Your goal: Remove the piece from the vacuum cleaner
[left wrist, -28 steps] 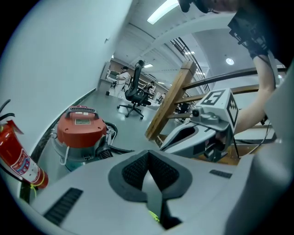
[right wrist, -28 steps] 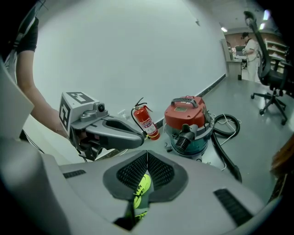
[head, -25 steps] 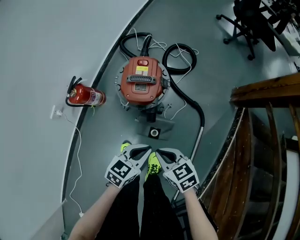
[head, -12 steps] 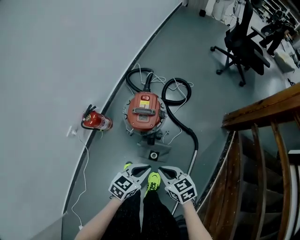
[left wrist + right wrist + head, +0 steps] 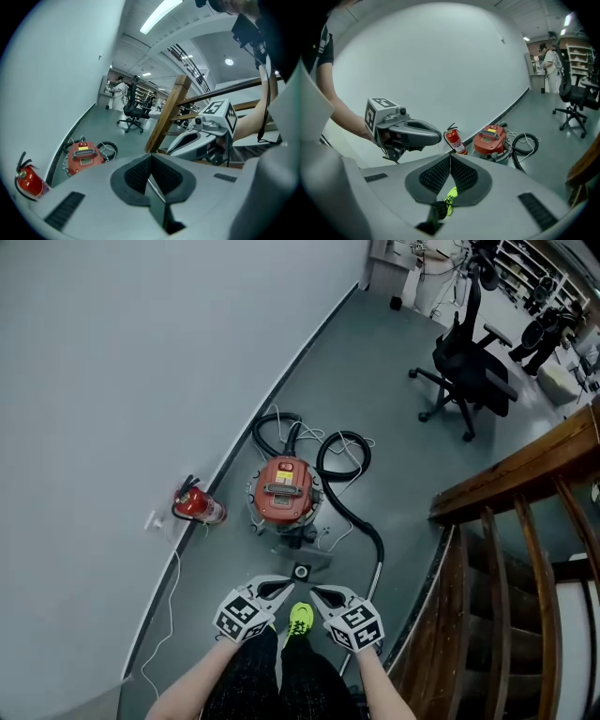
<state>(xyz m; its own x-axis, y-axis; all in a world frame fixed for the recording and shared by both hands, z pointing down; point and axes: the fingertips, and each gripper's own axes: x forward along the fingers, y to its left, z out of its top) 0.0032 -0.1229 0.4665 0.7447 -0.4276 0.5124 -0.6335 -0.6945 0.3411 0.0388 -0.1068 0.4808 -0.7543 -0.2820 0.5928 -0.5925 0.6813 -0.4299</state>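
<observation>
The red vacuum cleaner (image 5: 283, 491) stands on the grey floor by the curved wall, its black hose (image 5: 345, 465) looped behind it and running to a metal wand (image 5: 370, 592). A small grey base piece (image 5: 302, 570) lies just in front of it. My left gripper (image 5: 285, 586) and right gripper (image 5: 315, 592) hang side by side high above the floor, near the person's legs, both shut and empty. The vacuum also shows far off in the left gripper view (image 5: 83, 157) and the right gripper view (image 5: 490, 139), beyond the shut pads.
A red fire extinguisher (image 5: 195, 505) lies against the wall left of the vacuum, with a white cable (image 5: 170, 592) trailing along the wall. A wooden stair railing (image 5: 506, 549) runs at the right. A black office chair (image 5: 469, 367) stands further back.
Both grippers have risen together, still shut. The head view has pulled up and away, so the vacuum and extinguisher look smaller and more of the room shows.
</observation>
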